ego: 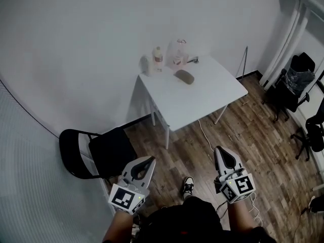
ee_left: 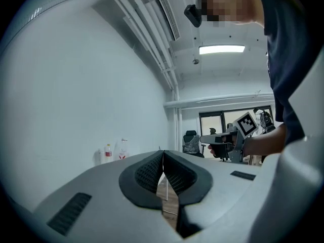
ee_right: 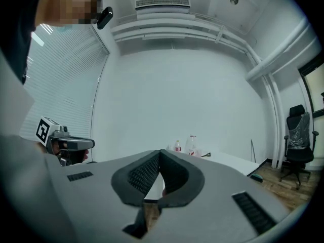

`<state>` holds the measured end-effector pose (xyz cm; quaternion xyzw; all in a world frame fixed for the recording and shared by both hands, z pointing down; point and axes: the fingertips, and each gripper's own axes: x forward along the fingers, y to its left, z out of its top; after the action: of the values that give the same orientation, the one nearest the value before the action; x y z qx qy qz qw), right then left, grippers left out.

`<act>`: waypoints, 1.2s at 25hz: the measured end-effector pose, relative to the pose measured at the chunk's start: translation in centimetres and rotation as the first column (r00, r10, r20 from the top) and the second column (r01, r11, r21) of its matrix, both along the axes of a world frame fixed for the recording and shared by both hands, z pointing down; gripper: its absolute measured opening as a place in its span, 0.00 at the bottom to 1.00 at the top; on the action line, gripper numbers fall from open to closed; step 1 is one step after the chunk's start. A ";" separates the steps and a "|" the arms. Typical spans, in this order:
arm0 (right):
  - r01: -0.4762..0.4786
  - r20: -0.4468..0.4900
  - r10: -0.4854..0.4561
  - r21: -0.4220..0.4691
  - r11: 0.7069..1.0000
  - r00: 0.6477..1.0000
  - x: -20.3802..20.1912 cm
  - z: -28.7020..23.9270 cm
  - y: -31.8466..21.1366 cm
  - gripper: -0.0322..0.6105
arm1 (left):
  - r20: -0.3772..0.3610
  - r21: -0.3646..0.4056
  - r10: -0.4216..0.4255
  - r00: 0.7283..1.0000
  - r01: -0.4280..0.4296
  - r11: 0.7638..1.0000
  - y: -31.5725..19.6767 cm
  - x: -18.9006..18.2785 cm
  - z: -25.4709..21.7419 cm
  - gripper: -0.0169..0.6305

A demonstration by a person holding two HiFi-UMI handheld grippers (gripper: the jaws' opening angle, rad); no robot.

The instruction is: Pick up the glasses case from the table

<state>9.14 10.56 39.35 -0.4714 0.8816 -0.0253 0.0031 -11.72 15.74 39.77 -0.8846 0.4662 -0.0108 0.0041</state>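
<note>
Left gripper [ego: 150,160] and right gripper [ego: 219,151] closed, empty (you're well short of the desk [ego: 202,97]); case [ego: 184,77] waits near its back edge.

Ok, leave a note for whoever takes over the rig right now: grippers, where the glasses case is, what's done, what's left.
Left gripper: shut, empty, held low in front of the person.
Right gripper: shut, empty, likewise.
Glasses case: lying on the white table, near the bottles by the wall, well ahead of both grippers.
Done: nothing yet; case untouched.
Left: approach the table, open a gripper, grasp the case, lift it.
</note>
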 end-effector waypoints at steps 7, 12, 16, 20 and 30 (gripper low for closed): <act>0.053 0.039 -0.053 0.010 0.999 0.998 2.2 -0.4 -9.0 0.08 | -0.005 0.000 -0.037 0.999 0.037 0.999 -8.4 2.4 -0.6 0.06; 0.112 0.085 -0.113 0.018 0.994 0.990 4.7 -1.4 -15.7 0.08 | 0.001 -0.004 -0.045 0.999 0.045 0.999 -14.7 6.1 -1.6 0.06; 0.149 0.092 -0.150 0.026 0.989 0.984 6.4 -1.5 -21.0 0.08 | 0.012 -0.014 -0.069 0.998 0.069 0.997 -19.3 8.8 -1.7 0.06; 0.172 0.094 -0.174 0.033 0.985 0.980 7.3 -1.7 -25.3 0.08 | 0.009 -0.036 -0.079 0.997 0.079 0.996 -23.2 10.5 -1.4 0.06; 0.168 0.074 -0.167 -0.014 0.986 0.983 5.8 -0.1 -31.8 0.08 | 0.005 -0.042 -0.052 0.999 0.052 0.998 -30.9 9.9 -1.0 0.06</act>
<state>14.98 -21.26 39.24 -0.3943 0.9171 -0.0512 0.0281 -1.81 -15.20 38.79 -0.8721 0.4886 -0.0225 -0.0139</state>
